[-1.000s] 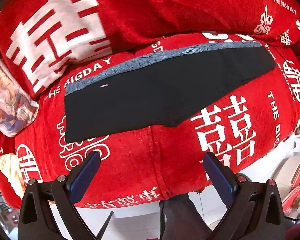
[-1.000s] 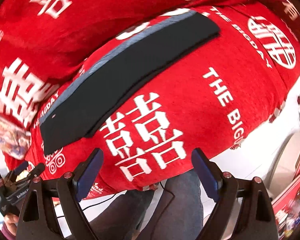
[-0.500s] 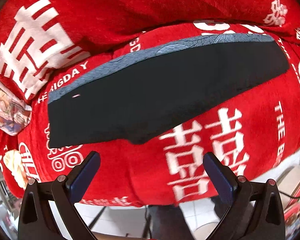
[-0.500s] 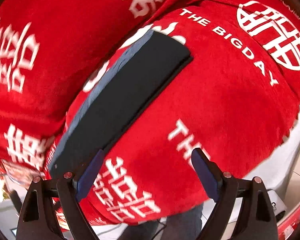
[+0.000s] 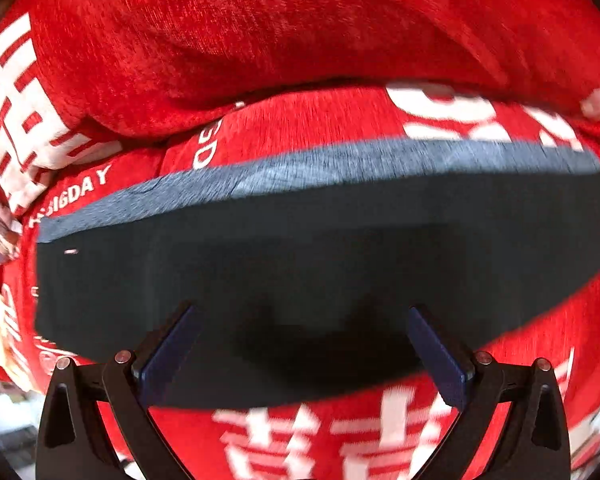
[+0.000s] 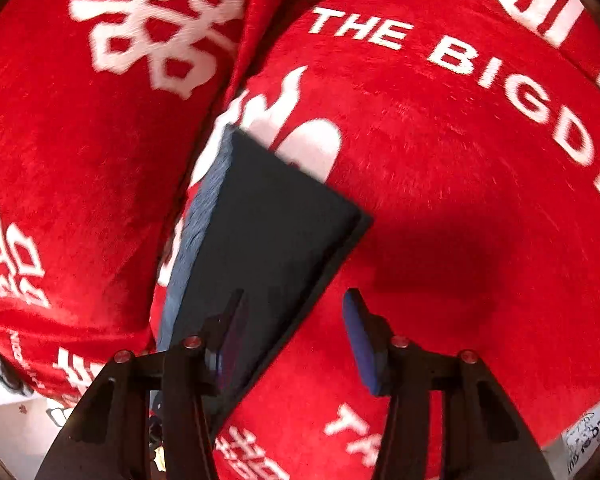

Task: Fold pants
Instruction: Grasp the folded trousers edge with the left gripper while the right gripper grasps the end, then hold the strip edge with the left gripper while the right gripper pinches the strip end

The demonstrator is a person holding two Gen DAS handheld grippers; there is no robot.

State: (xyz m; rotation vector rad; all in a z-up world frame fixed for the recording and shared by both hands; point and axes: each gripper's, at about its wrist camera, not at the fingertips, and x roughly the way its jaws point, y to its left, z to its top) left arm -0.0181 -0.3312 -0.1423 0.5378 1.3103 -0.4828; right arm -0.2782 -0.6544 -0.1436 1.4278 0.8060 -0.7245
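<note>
- Pants [image 5: 320,248], dark with a grey-blue strip along the far edge, lie flat on the red printed blanket [image 5: 260,52] covering the couch. Already laid leg on leg, by the look of it.
- Long axis runs left to right across the left wrist view; in the right wrist view the same strip runs away from the camera up to the hem corner [image 6: 360,220].
- Left gripper [image 5: 300,344] hangs over the wide end, both fingers apart, nothing between them.
- Right gripper [image 6: 292,328] sits at the narrow leg end, fingers spread, straddling the near long edge: left finger [image 6: 230,320] over cloth, right finger [image 6: 360,340] over blanket.
- Judgement: right gripper is nearer a grab. Closing on that edge near the hem would allow carrying the leg end along the long axis toward the left gripper's end.
- No contact with the cloth confirmed for either gripper.
</note>
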